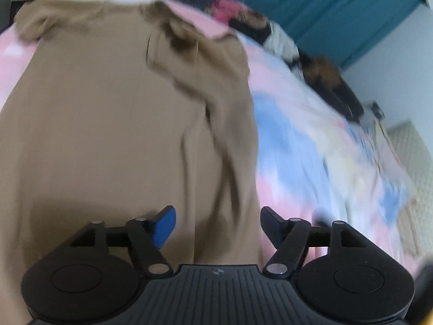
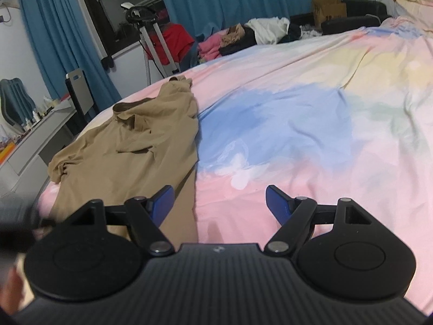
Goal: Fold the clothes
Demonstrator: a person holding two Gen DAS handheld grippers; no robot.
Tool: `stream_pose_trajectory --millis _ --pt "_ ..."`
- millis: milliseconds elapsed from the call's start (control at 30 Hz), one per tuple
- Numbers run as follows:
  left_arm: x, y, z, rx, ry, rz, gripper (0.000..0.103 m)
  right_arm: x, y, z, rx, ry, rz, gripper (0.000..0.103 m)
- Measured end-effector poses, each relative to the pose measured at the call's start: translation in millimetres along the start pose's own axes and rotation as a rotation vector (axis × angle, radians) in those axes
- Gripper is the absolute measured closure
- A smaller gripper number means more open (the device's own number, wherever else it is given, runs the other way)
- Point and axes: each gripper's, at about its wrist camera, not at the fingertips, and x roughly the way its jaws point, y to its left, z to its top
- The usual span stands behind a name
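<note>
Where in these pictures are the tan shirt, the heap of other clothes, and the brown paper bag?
tan shirt [image 2: 130,146]: right wrist view, middle of its body.
heap of other clothes [image 2: 251,35]: right wrist view, on the white garment.
brown paper bag [image 2: 328,10]: right wrist view, its front face.

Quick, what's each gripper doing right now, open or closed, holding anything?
Left gripper: open, holding nothing, above the tan garment.
Right gripper: open, holding nothing, above the pastel bedspread.

Your right side: wide bare bedspread [image 2: 311,124], nothing in the way. Tan shirt [image 2: 135,140] covers the left part near the bed edge. Clothes pile [image 2: 243,38] blocks the far edge. Desk [image 2: 35,138] crowds just beyond the left edge.
</note>
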Motion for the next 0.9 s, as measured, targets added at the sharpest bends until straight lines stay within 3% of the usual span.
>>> stream_pose_trajectory --millis 133,200,367,433,500,533,600,733,800,900 --pt "57.7 1.7 59.1 -0.071 -0.05 0.02 0.03 16.6 6.6 -1.5 -0.056 -0.004 -0.024 0.027" --pt "86.7 -2.5 77.0 -0.074 -0.073 0.069 0.03 24.8 3.3 -0.3 -0.05 -0.001 -0.023 0.027" --pt "144.2 -3.1 94.0 -0.075 -0.083 0.159 0.035 46.9 -5.7 0.7 -0.01 0.018 -0.014 0.027" --pt "149.4 -4.6 96.5 -0.072 -0.129 0.16 0.049 52.6 -6.1 -0.7 -0.006 0.032 -0.007 0.027" --pt "151.2 -6.1 99.8 -0.062 -0.16 0.152 0.096 57.2 -5.6 -2.0 -0.005 0.046 -0.001 0.027" --pt "149.6 -5.0 101.5 -0.059 -0.167 0.153 0.099 59.6 -5.4 -2.7 -0.005 0.053 0.003 0.027" --pt "144.5 -7.6 104.8 -0.029 -0.196 0.157 0.1 63.5 -5.1 -3.9 -0.003 0.066 0.008 0.027" --pt "141.6 -29.0 108.7 0.153 -0.275 0.27 0.1 62.2 -4.5 -4.4 -0.007 0.059 0.012 0.027" --pt "148.1 -28.8 107.1 0.203 -0.254 0.312 0.099 59.8 -2.9 -4.1 -0.017 0.045 0.02 0.027" --pt "147.9 -24.6 98.8 0.217 -0.241 0.31 0.093 55.7 -0.2 -3.3 -0.033 0.021 0.037 0.027"
